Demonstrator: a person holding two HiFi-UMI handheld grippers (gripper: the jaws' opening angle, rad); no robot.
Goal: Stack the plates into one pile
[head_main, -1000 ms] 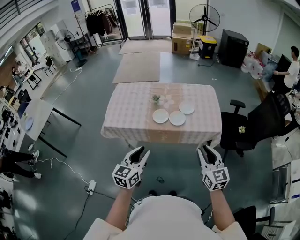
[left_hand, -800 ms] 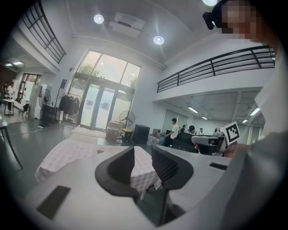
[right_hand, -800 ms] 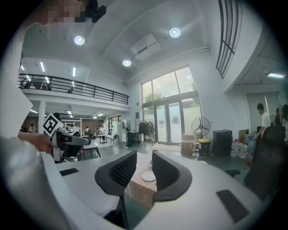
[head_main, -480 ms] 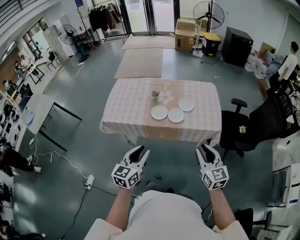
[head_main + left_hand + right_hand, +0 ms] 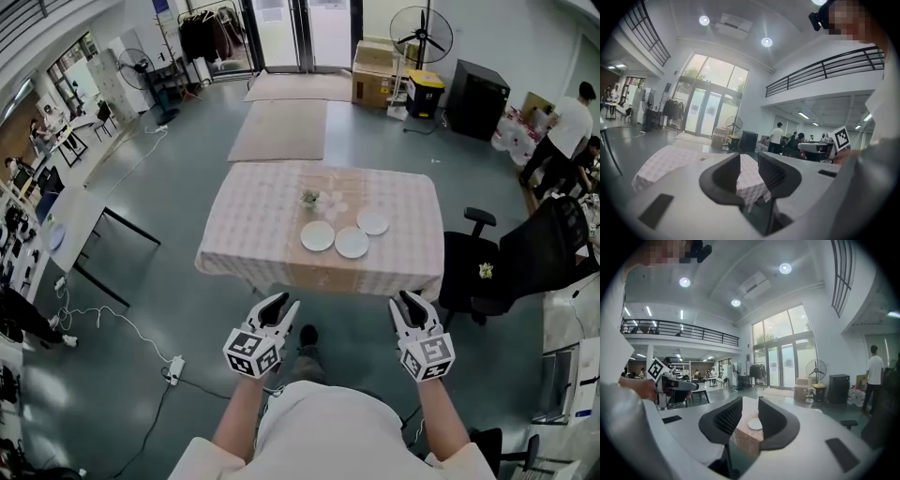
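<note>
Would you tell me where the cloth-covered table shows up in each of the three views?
Head view: the table sits in the centre of the picture, plates on its right half.
Left gripper view: lower left, running on behind the open jaws.
Right gripper view: seen through the gap between the open jaws.
Shared landmark: the pedestal fan beyond the table.

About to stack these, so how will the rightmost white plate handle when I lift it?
The plate looks thin and rigid, likely breakable if ceramic, though it's too small here to tell. It lies flat on the tablecloth, so pushing it may bunch the cloth rather than slide cleanly.
</note>
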